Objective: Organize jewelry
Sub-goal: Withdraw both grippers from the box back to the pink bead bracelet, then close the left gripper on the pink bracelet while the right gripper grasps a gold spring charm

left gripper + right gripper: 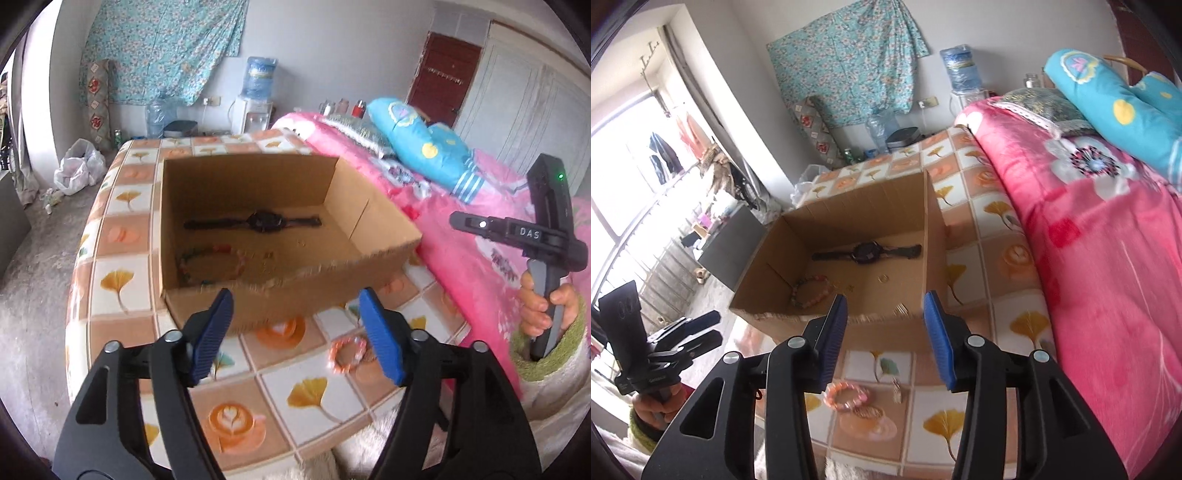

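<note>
1. Now, we have a brown box [849, 258] in the middle of the right view, sitting on a tiled table [993, 206].
2. Inside the box we can see a black watch [866, 252] near the back, a bead ring [811, 290] at the lower left of the box floor, and a tiny gold ring [883, 278] to the right of it.
3. Some things are not in the box yet. A pink bracelet [848, 396] lies on the table at the bottom middle of the right view, in front of the box. A gold bangle [868, 412] touches it just below, and a small charm [896, 390] lies just to its right.
4. Our right claw [888, 341] is wide open and holds nothing. It hangs above the pink bracelet.
5. Our left claw [297, 336] is open too, and empty. In its view the pink bracelet [346, 355] sits low and right of middle, partly behind the right finger.
6. We think the next step is to pick up the pink bracelet with the right claw.
7. To do it well, we should come straight down so one finger goes inside the loop and one outside.
8. We should close gently on the beads only, so the bangle does not come along.
9. Then we lift high enough to clear the torn front wall of the box, and let go low over a bare spot on its floor.
</note>
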